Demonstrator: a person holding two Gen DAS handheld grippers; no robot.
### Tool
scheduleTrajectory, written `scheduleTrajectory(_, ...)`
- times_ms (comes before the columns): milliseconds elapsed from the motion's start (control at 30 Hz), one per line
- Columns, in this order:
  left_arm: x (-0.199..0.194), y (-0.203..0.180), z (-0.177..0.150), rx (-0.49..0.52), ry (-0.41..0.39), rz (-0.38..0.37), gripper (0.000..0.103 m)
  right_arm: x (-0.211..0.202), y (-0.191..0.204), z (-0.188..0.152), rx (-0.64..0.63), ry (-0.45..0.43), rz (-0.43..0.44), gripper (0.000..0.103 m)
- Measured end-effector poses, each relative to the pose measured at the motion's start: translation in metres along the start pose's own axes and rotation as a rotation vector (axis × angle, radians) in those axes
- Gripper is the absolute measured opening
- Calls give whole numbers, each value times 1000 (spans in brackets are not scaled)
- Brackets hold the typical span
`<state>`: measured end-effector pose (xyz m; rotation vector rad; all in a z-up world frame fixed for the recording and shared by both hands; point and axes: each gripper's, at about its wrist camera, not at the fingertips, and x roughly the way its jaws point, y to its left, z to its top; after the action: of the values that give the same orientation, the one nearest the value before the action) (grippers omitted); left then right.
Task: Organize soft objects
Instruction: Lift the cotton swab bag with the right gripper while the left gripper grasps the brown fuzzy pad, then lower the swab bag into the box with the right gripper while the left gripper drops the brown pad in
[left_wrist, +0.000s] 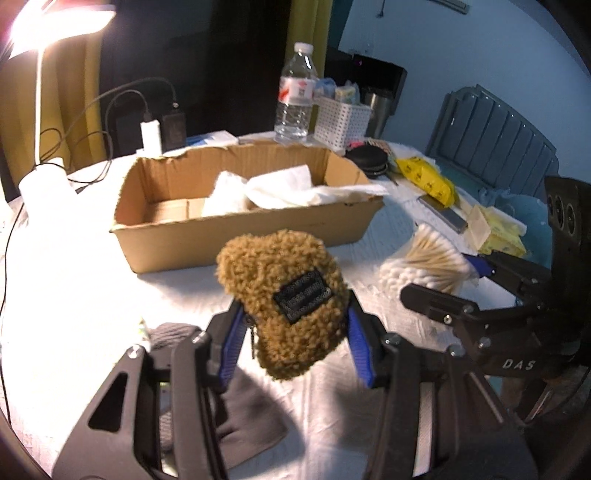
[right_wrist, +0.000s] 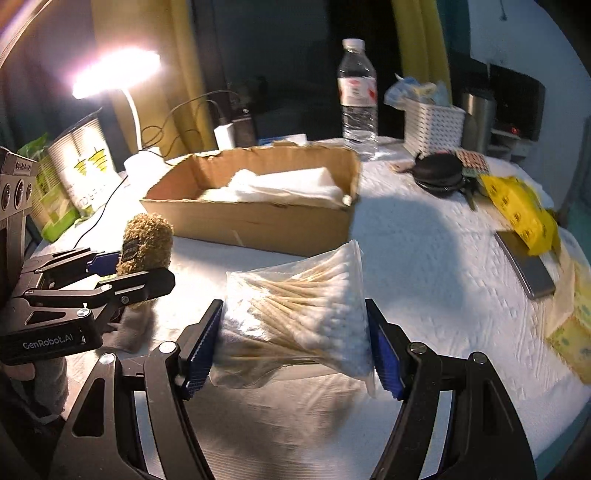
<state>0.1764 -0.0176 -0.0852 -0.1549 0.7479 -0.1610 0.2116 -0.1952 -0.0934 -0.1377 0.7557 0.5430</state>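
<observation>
So we've got the open brown cardboard box (left_wrist: 236, 218) sitting mid-table on the white quilted cover (right_wrist: 424, 266), and everything else we place off that.

Left of the box: a lit white desk lamp (left_wrist: 40, 92) and a white charger block (left_wrist: 151, 136) with cables trailing toward the table edge, so that side is a bit cluttered at the rim. In front of the box, the left gripper (left_wrist: 295, 347) is clamped on a fuzzy tan plush pouch with a black patch (left_wrist: 284, 302), blue pads pressing both sides, pouch held up off the cover. A grey knit cloth (left_wrist: 243, 410) lies on the cover below it, near side of the box.

Inside the box there's crumpled white soft fabric (left_wrist: 280, 192), piled toward its right half, one corner draping over the right wall. The left half looks bare.

Front-right of the box, the right gripper (right_wrist: 295, 347) is spread wide but gripping a clear plastic bag of wooden cotton swabs (right_wrist: 295, 310), lifted too.

Right of the box we see a black round case (right_wrist: 439, 173), yellow packet (right_wrist: 521, 206) and a grey flat slab (right_wrist: 528, 269) near the table's right edge. Between the box's front wall and both grippers the cover is open.
</observation>
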Motion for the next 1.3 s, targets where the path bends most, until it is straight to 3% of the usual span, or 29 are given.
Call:
scheduleTrajectory(633,-32,55,23,-20,-96,56,50,5,52,48,-105,-29,22,75)
scheduleTrajectory(1300,-6,65,71,-5,-117,97,51,24,28,95,-96,-91,30,75)
